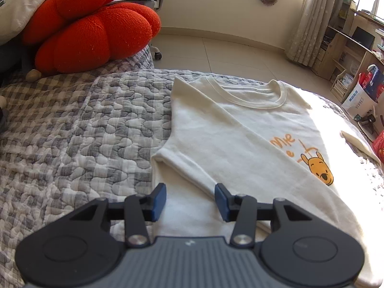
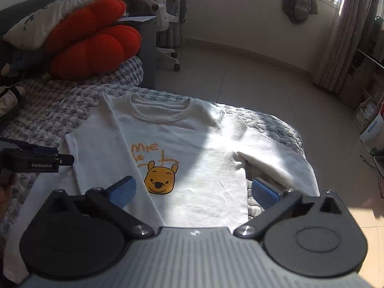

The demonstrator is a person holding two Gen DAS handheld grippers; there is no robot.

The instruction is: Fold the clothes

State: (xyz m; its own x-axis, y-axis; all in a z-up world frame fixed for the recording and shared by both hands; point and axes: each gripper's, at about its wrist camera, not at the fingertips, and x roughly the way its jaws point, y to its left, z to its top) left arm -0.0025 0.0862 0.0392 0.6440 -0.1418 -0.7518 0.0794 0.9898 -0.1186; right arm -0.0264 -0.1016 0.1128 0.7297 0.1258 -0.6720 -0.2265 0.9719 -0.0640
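Note:
A cream sweatshirt (image 2: pixel 204 148) with a yellow bear print (image 2: pixel 160 180) lies flat on the quilted bed, collar at the far side. Its left side and sleeve are folded in over the body (image 2: pixel 100 144); the right sleeve (image 2: pixel 283 158) lies spread out. In the left wrist view the sweatshirt (image 1: pixel 228 132) fills the right half. My left gripper (image 1: pixel 190 200) is open just above the folded left sleeve, holding nothing. My right gripper (image 2: pixel 193 190) is wide open above the lower hem, empty. The left gripper also shows in the right wrist view (image 2: pixel 36 160) at the left.
The grey checked quilt (image 1: pixel 84 132) covers the bed. A red knitted cushion (image 1: pixel 91 28) and a pale pillow (image 2: pixel 43 19) sit at the head. An office chair (image 2: pixel 168 19), tiled floor, curtains and shelves lie beyond the bed's far edge.

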